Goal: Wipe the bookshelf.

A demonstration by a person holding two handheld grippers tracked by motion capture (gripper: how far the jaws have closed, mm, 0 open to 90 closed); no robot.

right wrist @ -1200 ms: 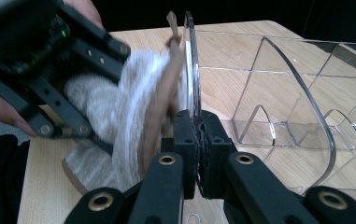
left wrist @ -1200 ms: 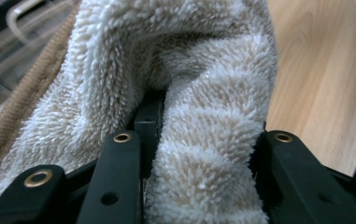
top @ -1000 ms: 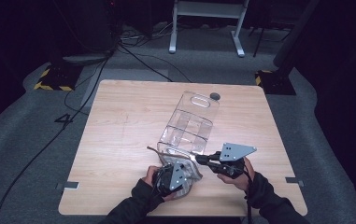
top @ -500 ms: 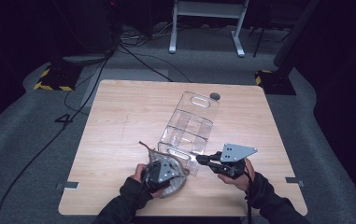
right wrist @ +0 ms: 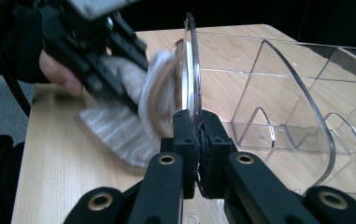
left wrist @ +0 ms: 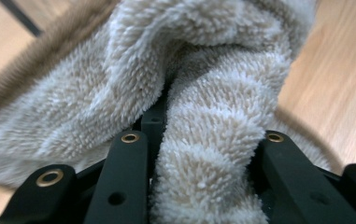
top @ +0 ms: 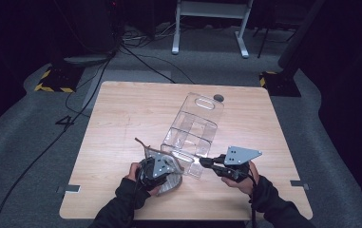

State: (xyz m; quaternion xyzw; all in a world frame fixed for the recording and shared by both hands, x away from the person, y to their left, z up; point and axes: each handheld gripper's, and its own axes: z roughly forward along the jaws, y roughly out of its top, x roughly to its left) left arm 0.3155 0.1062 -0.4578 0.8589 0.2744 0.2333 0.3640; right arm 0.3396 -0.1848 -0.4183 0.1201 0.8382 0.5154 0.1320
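now wiping the clear organizer (top: 190, 130) at the table's (top: 121, 109) near-middle.
right gripper (right wrist: 198, 140) clamps its end wall to steady it; left gripper (top: 156, 172), jaws just closing, pinches a fluffy cloth (left wrist: 203, 116) against that wall.

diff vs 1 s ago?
The left hand-held gripper, jaws just closing further on the fuzzy cloth, shifted left from the clear organizer. The right hand-held gripper stayed clamped on the organizer's near wall; organizer unmoved.
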